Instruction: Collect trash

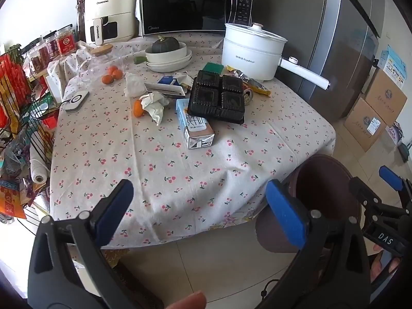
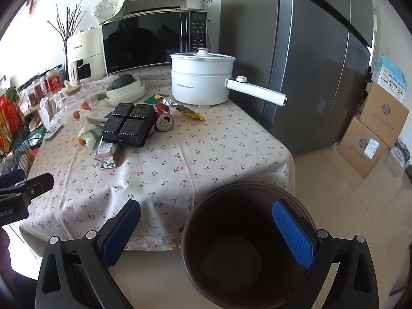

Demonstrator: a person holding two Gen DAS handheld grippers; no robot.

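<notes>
Fingers spread wide on both left gripper [image 1: 203,212] and right gripper [image 2: 206,234], nothing held. Trash — black tray [image 1: 217,95], milk carton [image 1: 197,126], crumpled can [image 2: 164,121] — sits mid-table; brown bin [image 2: 247,244] waits below the edge.

Milk carton [image 2: 106,154] half hidden under black tray [image 2: 127,125], seemingly.

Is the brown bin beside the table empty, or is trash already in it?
Empty, as far as visible. The right wrist view looks down into the brown bin and shows only its bare dark bottom.
</notes>
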